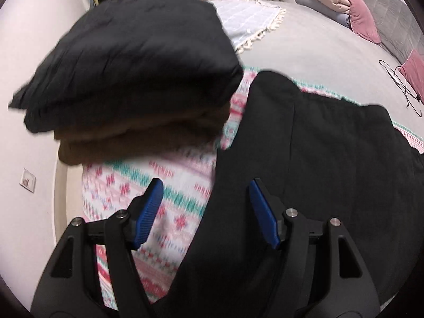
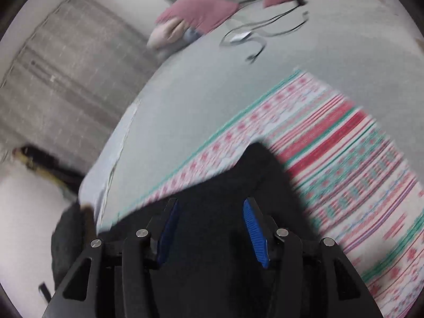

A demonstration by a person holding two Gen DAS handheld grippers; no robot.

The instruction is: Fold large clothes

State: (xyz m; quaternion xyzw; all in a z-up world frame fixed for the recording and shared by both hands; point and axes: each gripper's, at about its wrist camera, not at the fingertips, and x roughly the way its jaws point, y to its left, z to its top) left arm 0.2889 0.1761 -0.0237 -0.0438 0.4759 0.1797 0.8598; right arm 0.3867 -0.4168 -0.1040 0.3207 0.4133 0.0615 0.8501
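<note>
Two grippers over one bed (image 1: pixel 318 53), both empty.

Bed: grey sheet, wide. Patterned blanket (image 1: pixel 169 193) in pink, teal and white spread over its near part; pink cushions (image 1: pixel 363 13) far off at the head end, a cable (image 2: pixel 251 37) loose on the sheet near them.

Black garment (image 1: pixel 331 159): the task's piece. Lies flat on the patterned blanket toward the near edge of the bed, one straight fold edge running away from the camera. Looks already partly folded, though blur and the dark cloth hide any layers.

Stack of folded clothes (image 1: pixel 137 79): black piece on top, brown beneath, at the near left corner of the bed, just beside the black garment, blanket showing between them.

Left gripper (image 1: pixel 206 193): jaws well apart, nothing between the blue pads; hangs over the garment's left edge where it meets the blanket.

Right gripper (image 2: pixel 209 212): jaws roughly half apart, nothing held; black cloth lies under them, no pinch visible.

Step in hand, my reading: a release between folds, with both grippers free above the cloth.

Next move likely calls for a fresh pinch on the garment's edge or corners by both grippers at once, then either one more fold or a lift onto the stack. Corners are hard to pick out against black; care not to catch the blanket underneath.
</note>
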